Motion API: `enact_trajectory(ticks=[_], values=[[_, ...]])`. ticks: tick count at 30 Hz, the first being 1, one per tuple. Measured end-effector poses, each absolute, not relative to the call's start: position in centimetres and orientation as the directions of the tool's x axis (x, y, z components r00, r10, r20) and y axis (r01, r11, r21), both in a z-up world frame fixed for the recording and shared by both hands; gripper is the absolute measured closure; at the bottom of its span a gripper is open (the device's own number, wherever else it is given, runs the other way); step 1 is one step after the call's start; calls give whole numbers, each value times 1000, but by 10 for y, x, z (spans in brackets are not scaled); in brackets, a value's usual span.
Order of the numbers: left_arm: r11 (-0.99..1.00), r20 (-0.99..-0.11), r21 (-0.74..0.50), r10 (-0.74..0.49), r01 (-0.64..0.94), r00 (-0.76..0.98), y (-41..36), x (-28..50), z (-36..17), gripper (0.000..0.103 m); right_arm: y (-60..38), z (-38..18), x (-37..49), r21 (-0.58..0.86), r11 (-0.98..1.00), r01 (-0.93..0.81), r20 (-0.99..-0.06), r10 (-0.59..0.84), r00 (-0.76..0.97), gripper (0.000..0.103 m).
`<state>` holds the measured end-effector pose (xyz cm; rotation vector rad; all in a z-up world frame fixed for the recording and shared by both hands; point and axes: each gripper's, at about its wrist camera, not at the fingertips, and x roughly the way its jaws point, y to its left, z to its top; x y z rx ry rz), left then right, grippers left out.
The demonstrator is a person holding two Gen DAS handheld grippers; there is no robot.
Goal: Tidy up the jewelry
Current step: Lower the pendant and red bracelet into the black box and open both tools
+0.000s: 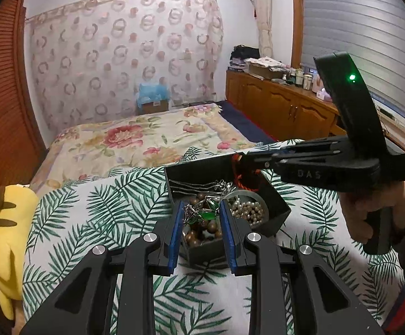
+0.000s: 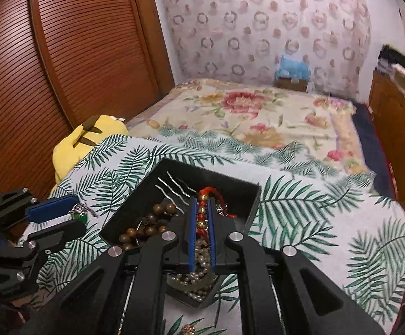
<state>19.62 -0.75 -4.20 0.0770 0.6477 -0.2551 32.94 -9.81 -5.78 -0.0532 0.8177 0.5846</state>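
An open black box [image 1: 275, 205] [image 2: 135, 203] sits on the palm-leaf cloth. It holds wooden beads [image 2: 162, 209], a pearl strand [image 1: 248, 209], wavy silver pins [image 2: 174, 188] and a grey-green bangle [image 1: 245, 193]. My left gripper [image 1: 202, 203] [image 2: 80, 214] is shut on a silver chain with green stones [image 1: 205, 213] [image 2: 81, 215], held over the cloth just left of the box in the right wrist view. My right gripper [image 2: 202, 199] [image 1: 237, 159] is shut on a red cord bracelet with gold beads [image 2: 202, 217] [image 1: 240, 180], hanging over the box's inside.
A yellow plush toy [image 1: 4, 231] [image 2: 90, 136] lies at the cloth's left edge by a slatted wooden door [image 2: 49, 69]. Behind is a floral bedspread [image 1: 146, 136]. A wooden cabinet [image 1: 280, 106] lines the right wall. A small gold ornament [image 2: 188, 329] lies on the cloth.
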Motion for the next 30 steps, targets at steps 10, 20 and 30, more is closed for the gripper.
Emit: enact_trajectory(ticks=[10, 20, 30], values=[[960, -629, 0, -216, 278, 746, -23, 226, -44, 79, -120, -57, 318, 158, 857, -490, -689, 451, 567, 80], [959, -637, 9, -214, 285, 741, -34, 238, -47, 58, -153, -58, 272, 111, 857, -504, -680, 435, 590, 80], [947, -658, 13, -234, 322, 716, -32, 190, -57, 57, -142, -88, 226, 80, 823, -562, -726, 434, 533, 80]])
